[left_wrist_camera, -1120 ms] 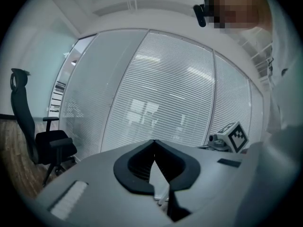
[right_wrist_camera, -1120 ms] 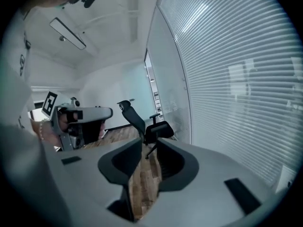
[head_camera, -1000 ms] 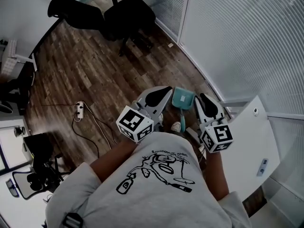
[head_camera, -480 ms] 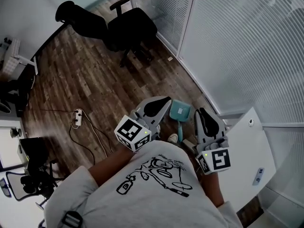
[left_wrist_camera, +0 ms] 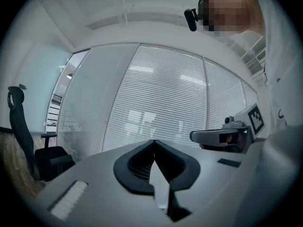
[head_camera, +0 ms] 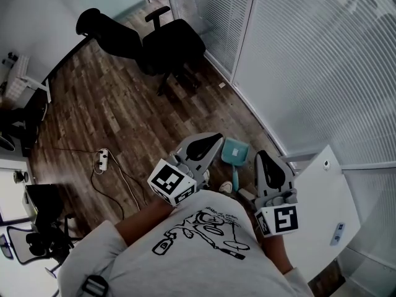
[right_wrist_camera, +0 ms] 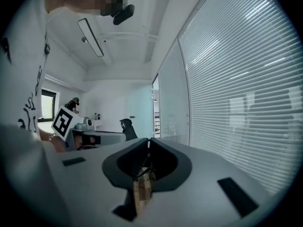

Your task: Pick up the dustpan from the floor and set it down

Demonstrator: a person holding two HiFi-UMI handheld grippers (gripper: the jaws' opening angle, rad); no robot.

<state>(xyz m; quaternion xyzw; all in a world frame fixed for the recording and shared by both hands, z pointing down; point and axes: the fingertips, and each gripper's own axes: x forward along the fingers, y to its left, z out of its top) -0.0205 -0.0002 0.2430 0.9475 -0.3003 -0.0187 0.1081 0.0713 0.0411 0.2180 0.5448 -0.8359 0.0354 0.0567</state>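
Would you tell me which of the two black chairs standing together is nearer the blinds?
The chair with the raised armrest, right beside the blinds; the other chair sits further left.

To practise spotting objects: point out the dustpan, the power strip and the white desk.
dustpan (head_camera: 236, 151): head view, teal pan.
power strip (head_camera: 102, 159): head view, white body.
white desk (head_camera: 322, 209): head view, bare top.

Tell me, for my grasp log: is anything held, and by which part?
Nothing: left gripper and right gripper, just closed, are shut empty; the dustpan lies on the floor.
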